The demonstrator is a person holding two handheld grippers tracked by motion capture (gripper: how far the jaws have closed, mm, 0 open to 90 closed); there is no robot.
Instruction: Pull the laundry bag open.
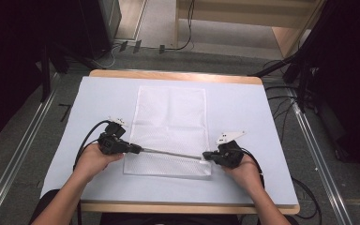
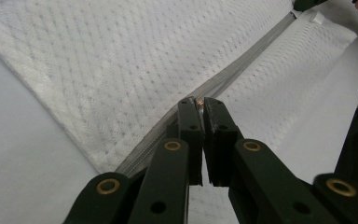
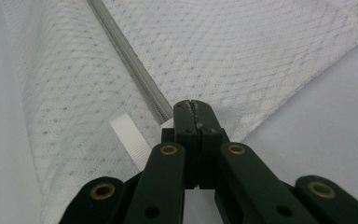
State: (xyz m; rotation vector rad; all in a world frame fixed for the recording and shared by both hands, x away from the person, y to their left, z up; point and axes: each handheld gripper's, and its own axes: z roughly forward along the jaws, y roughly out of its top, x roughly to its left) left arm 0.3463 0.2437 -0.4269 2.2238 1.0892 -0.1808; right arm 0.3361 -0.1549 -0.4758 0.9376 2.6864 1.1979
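Gripping the zipper pull [image 2: 198,103] between its closed jaws, the left gripper [image 1: 138,149] is working at the near-left corner of a white mesh laundry bag [image 1: 171,117], where a small coppery bit of metal is showing at the jaw tips. The right gripper [image 1: 205,155] is sitting opposite it, jaws pressed fully together on the fabric at the far end of the grey zipper [image 1: 171,153], just beside a short white ribbed tab [image 3: 129,135]. This pairing is likely deliberate: the right gripper is anchoring the zipper's end so that the tape is staying taut and straight, while the left one is holding the slider so that it can run along the teeth without the soft mesh bunching up. Between the two tools the zipper is lying in one straight line, slanting slightly, and the rest of the bag is spreading flat beyond both grippers, away from the person.

Underneath, a pale blue-grey mat [image 1: 243,108] is covering a wooden table [image 1: 168,75], its smooth surface giving the bag little to snag on. Beyond the table's far edge, grey carpet is stretching off to light wooden furniture, cables are trailing over the floor, and dark stands and curtains are closing in on both sides.
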